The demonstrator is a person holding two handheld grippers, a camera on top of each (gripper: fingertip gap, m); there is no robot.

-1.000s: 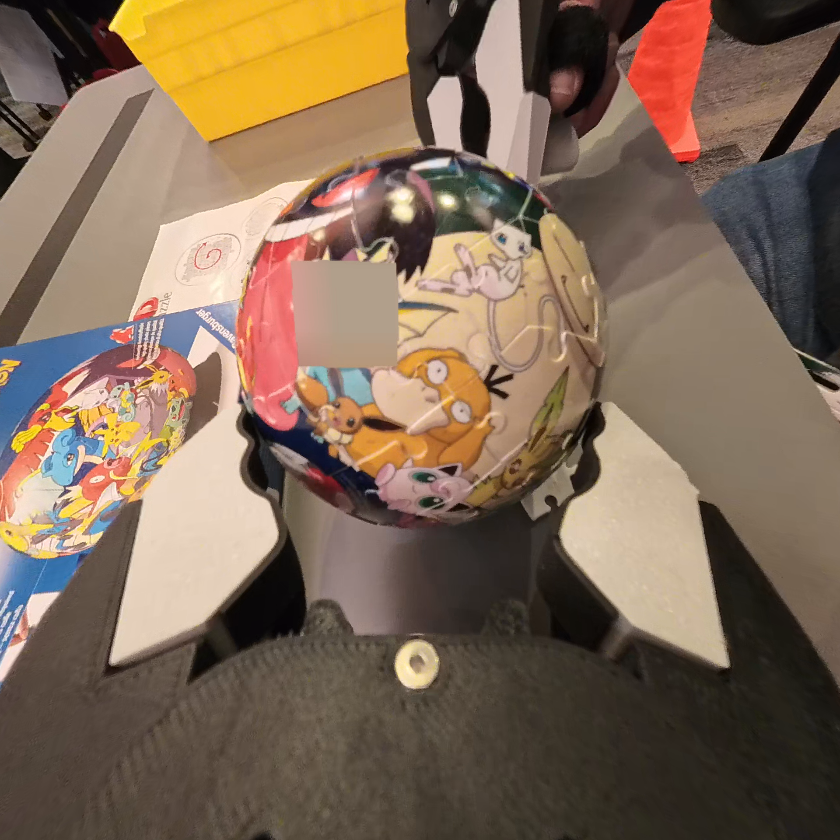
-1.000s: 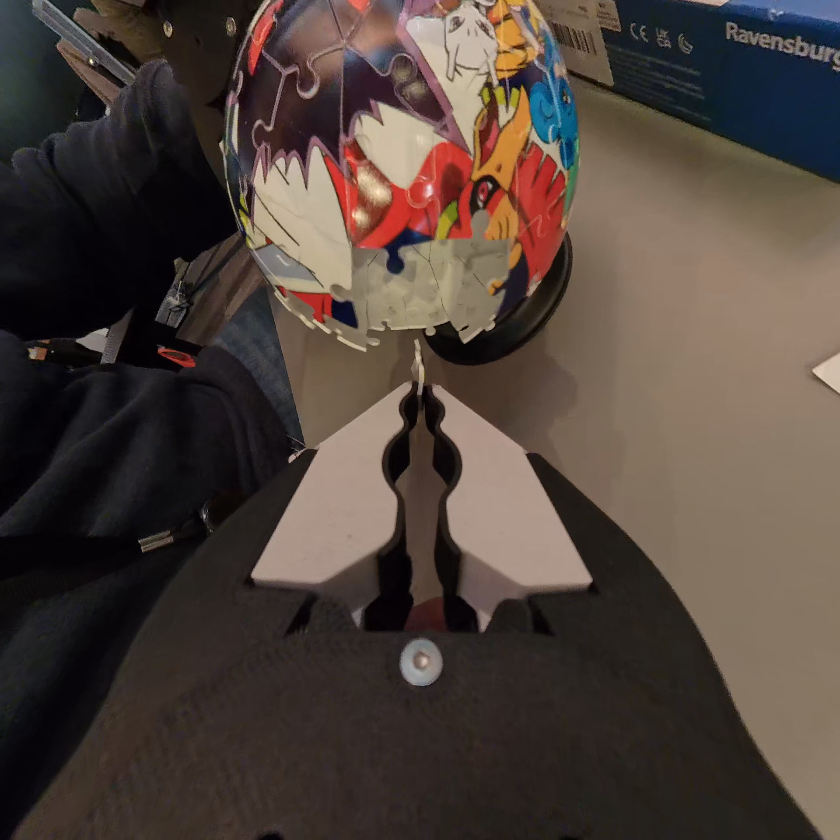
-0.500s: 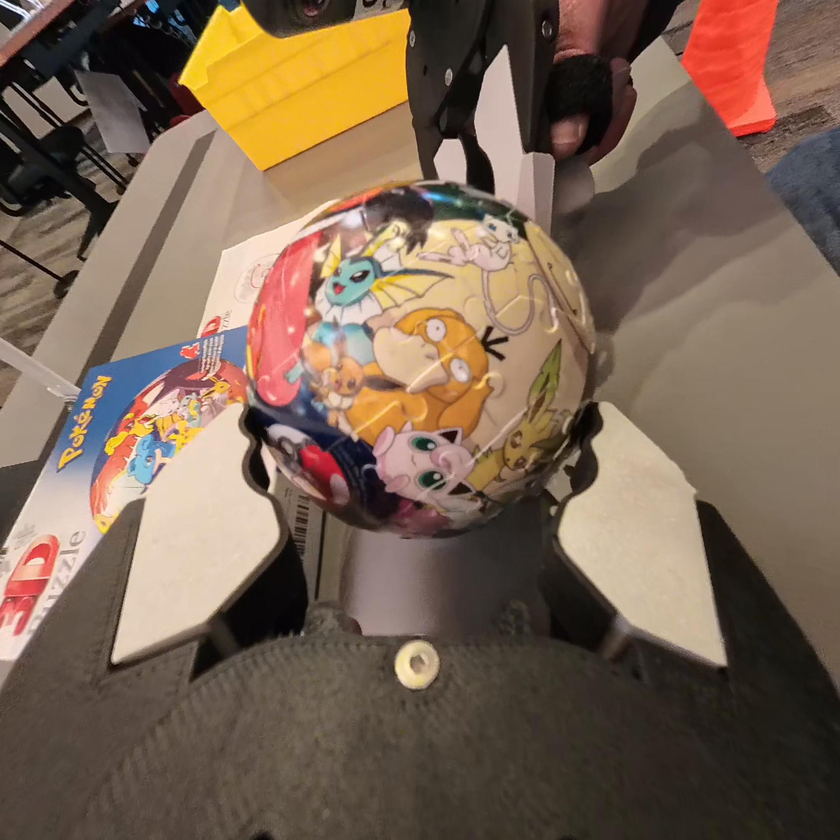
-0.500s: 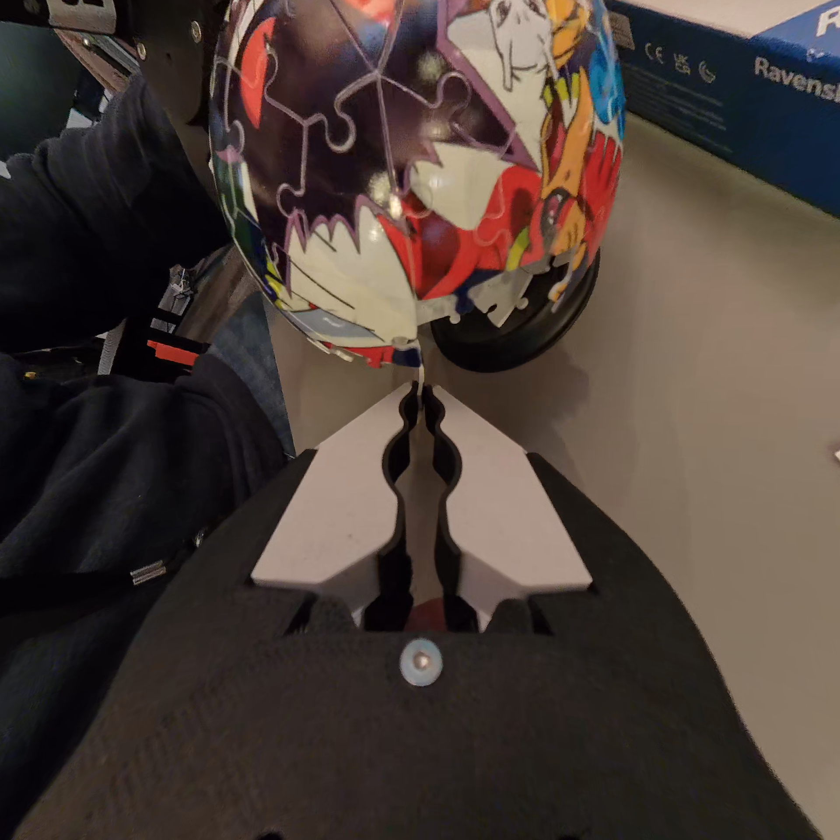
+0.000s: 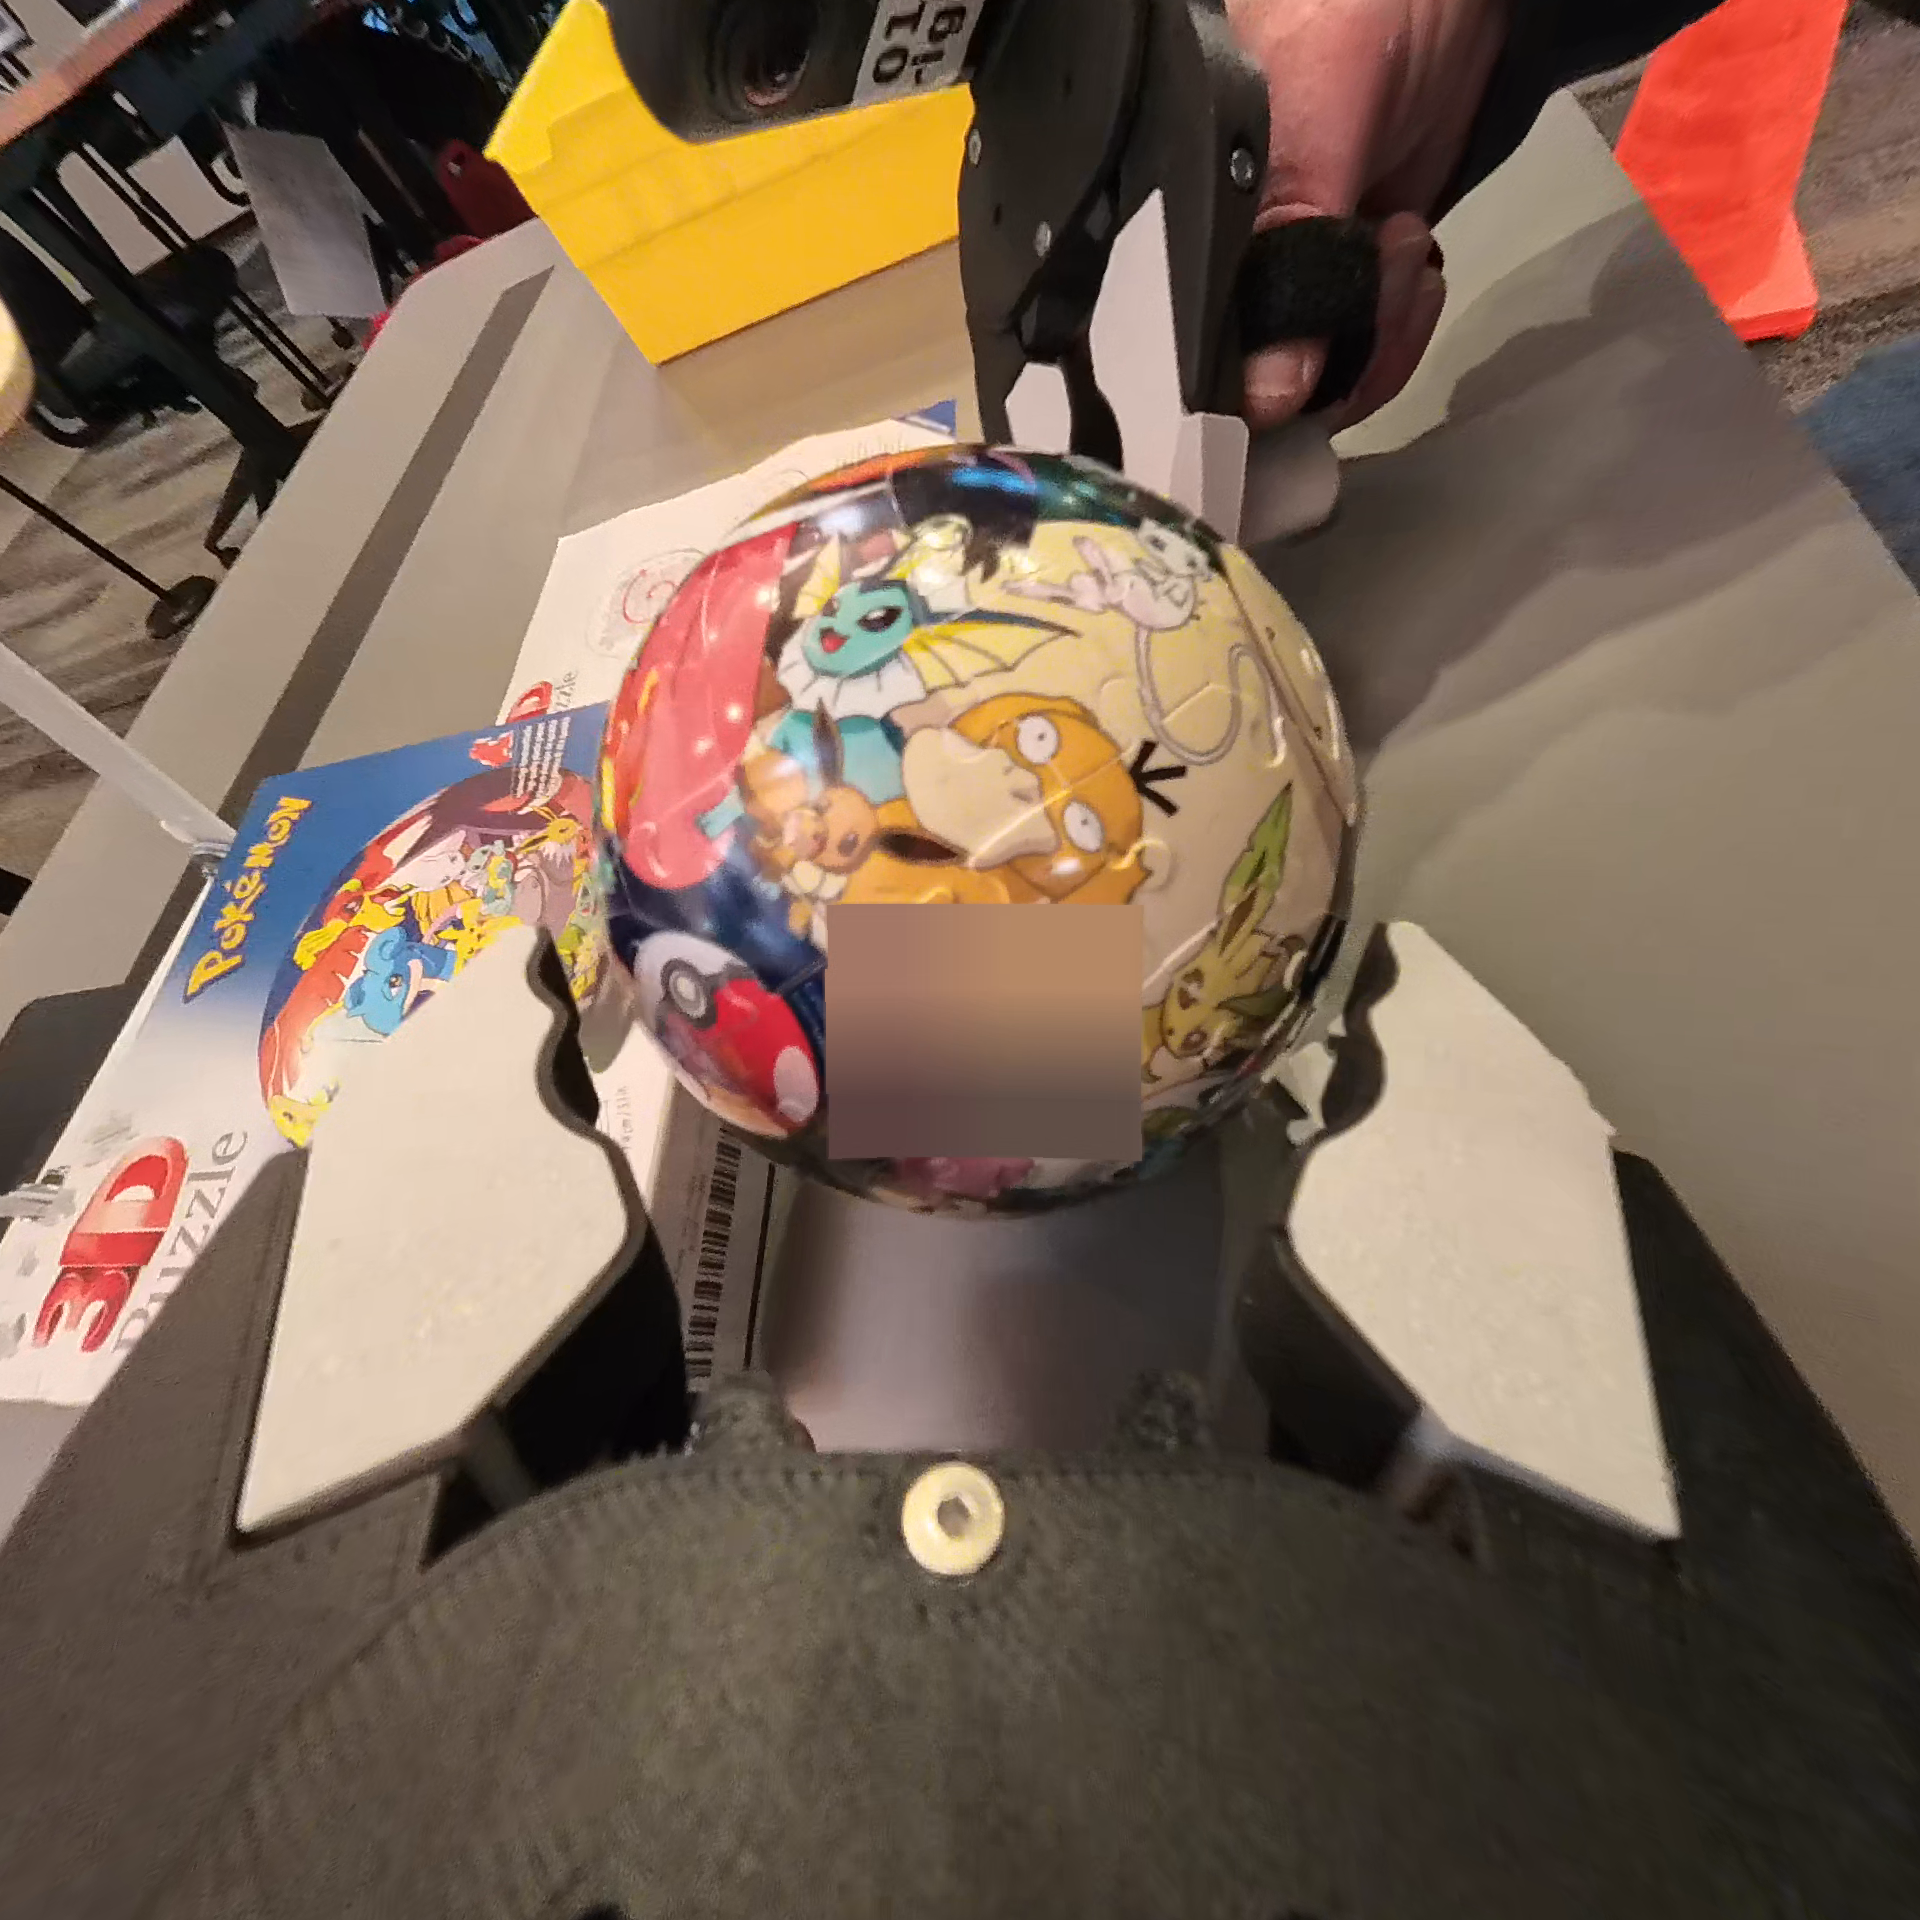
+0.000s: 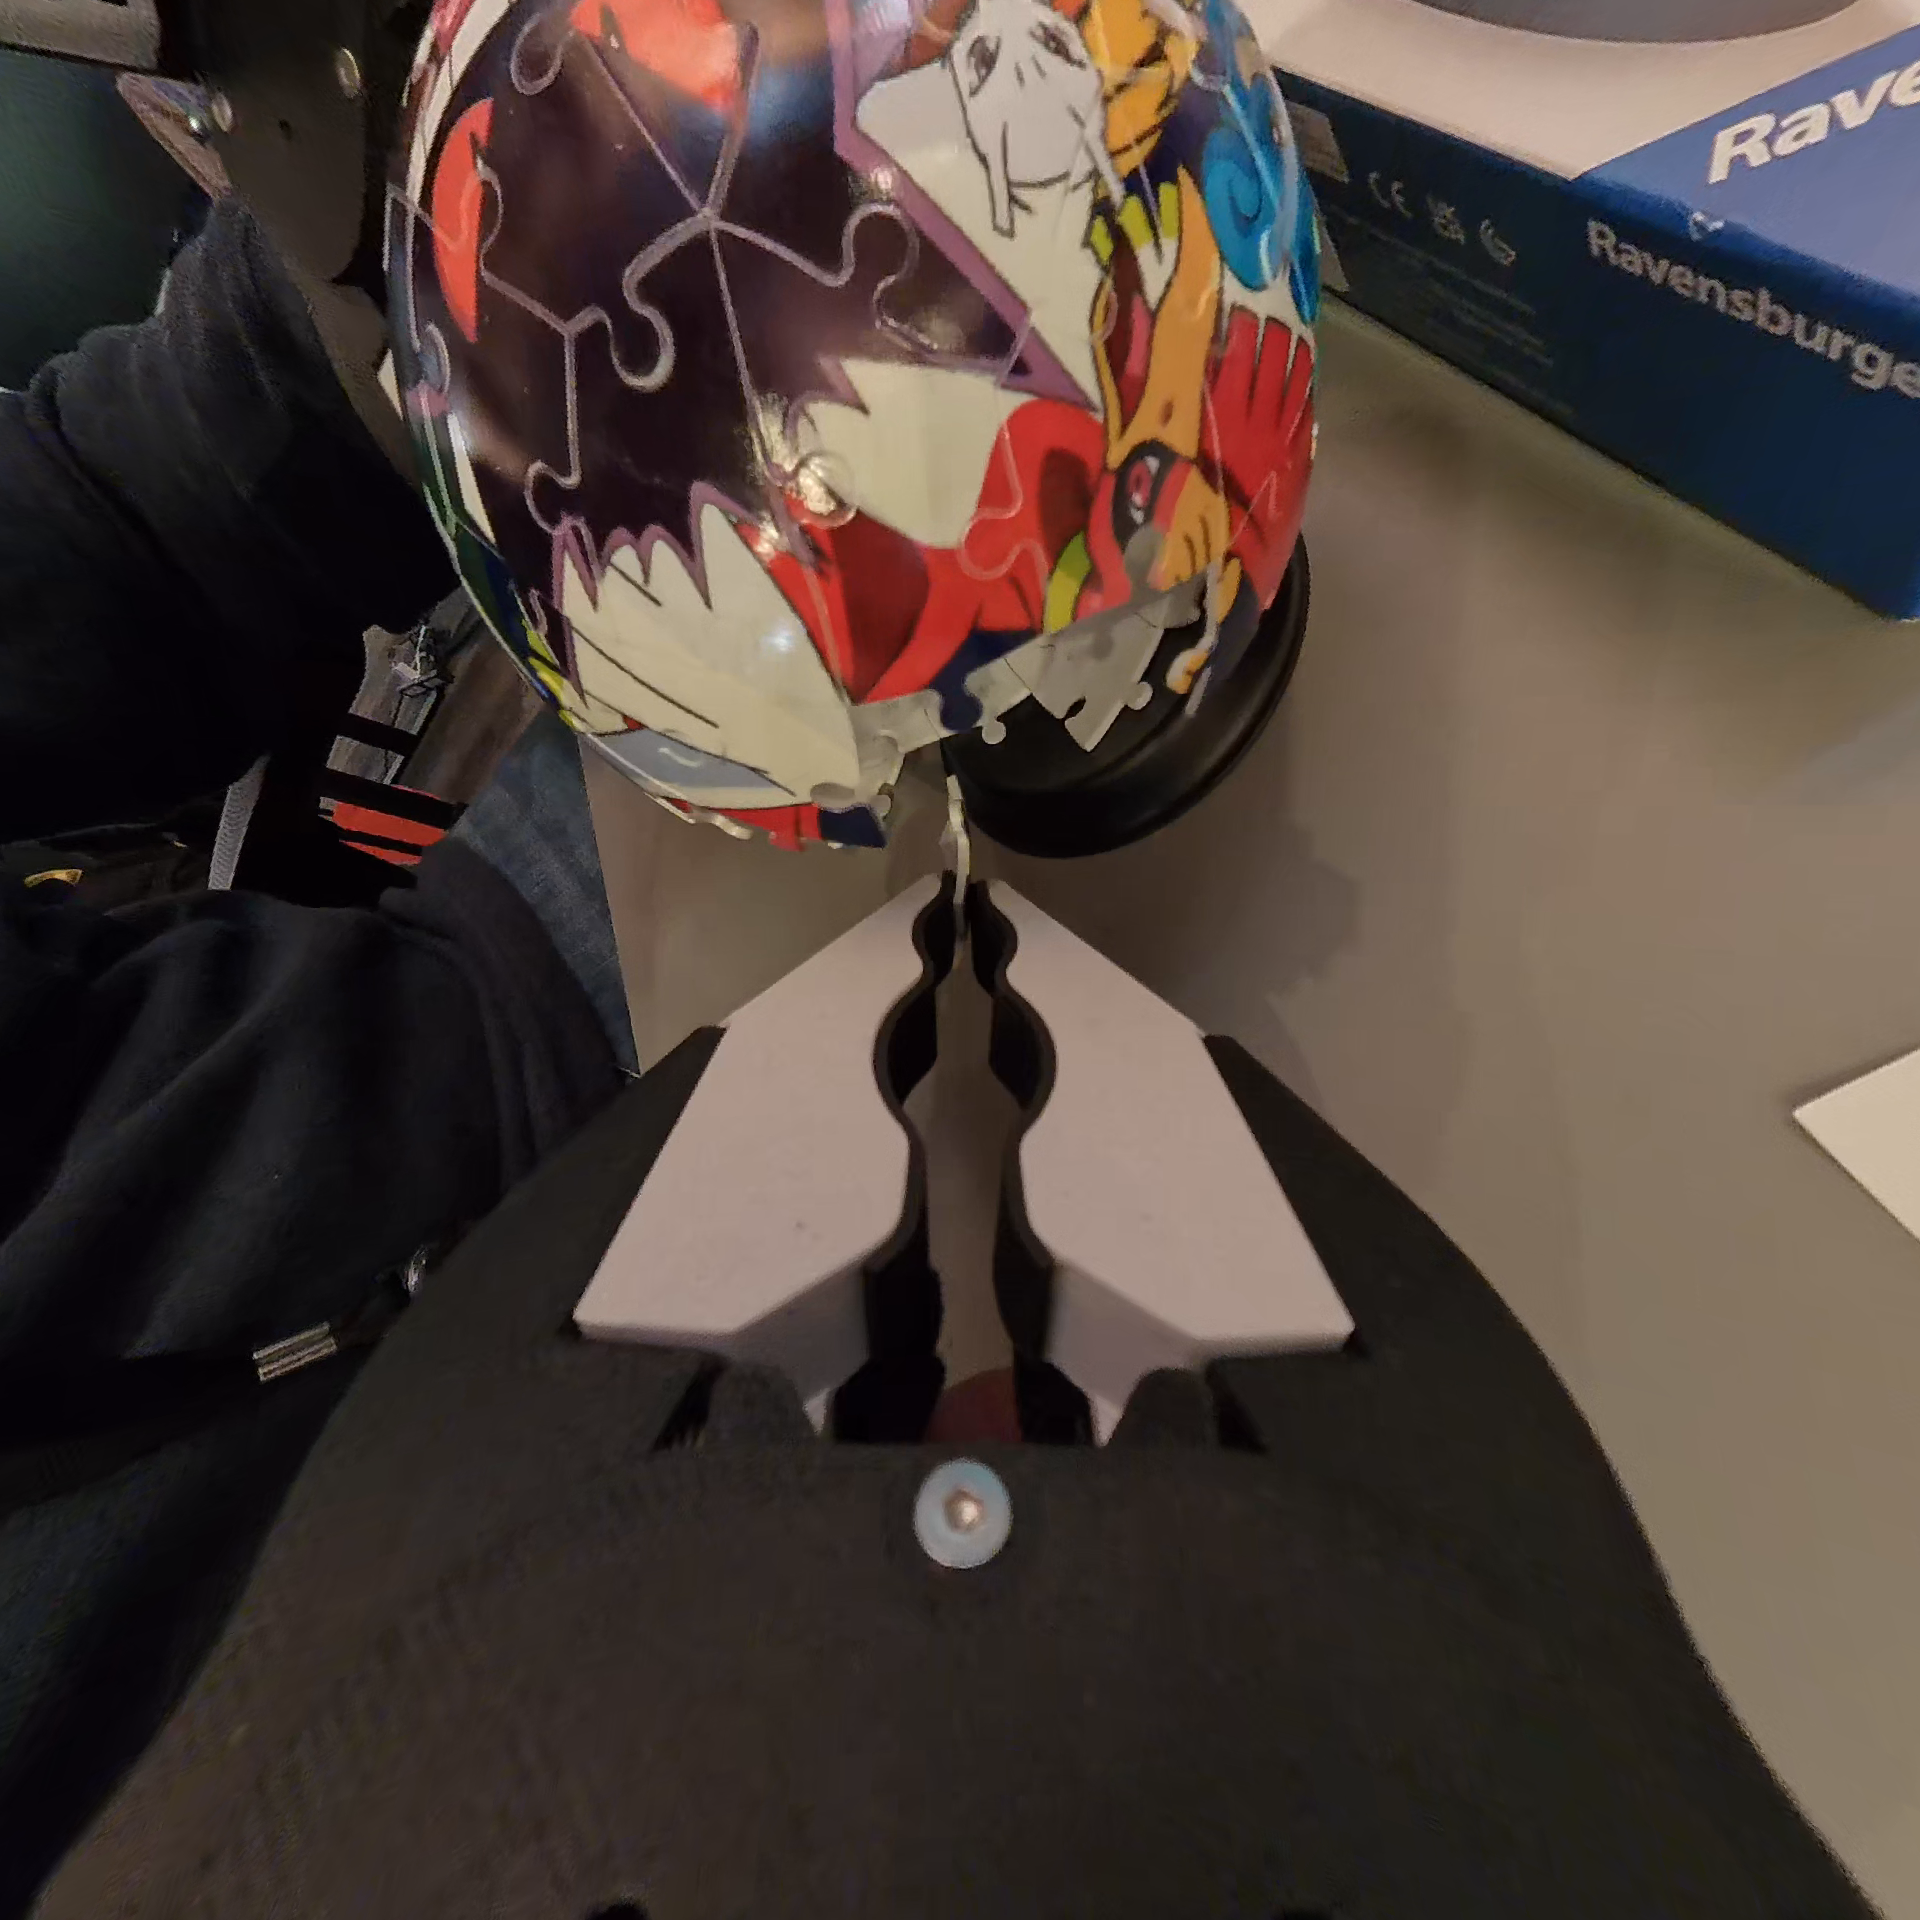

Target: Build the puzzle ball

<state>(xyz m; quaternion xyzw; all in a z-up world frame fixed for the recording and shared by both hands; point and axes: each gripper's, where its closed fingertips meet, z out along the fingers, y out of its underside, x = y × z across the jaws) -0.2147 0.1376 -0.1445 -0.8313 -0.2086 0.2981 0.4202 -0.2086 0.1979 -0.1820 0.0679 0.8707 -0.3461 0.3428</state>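
Note:
The puzzle ball point(image 5: 1039, 727), a glossy sphere covered in cartoon creatures, sits between my left gripper's point(image 5: 961, 997) two fingers, which press on its sides and hold it above the grey table. In the right wrist view the ball point(image 6: 831, 364) hangs tilted, and an unfilled gap point(image 6: 1091, 665) with jagged piece edges shows at its lower rim. My right gripper point(image 6: 956, 894) is shut on a thin puzzle piece point(image 6: 961, 831), seen edge-on, just below that rim. The right gripper also shows beyond the ball in the left wrist view point(image 5: 1122, 416).
A black ring stand point(image 6: 1143, 769) sits on the table behind the ball. The blue puzzle box point(image 5: 312, 935) point(image 6: 1662, 260) and a printed sheet point(image 5: 623, 592) lie to the left. A yellow bin point(image 5: 748, 208) and an orange cone point(image 5: 1725, 156) are farther back. A dark sleeve point(image 6: 208, 935) fills the left. Across from one pair of fingers to the other is roughly 9 centimeters.
The left gripper has turned and tilted the ball, so different pictures face each camera. The ball has come closer to the right gripper. The piece stays pinched just under the rim.

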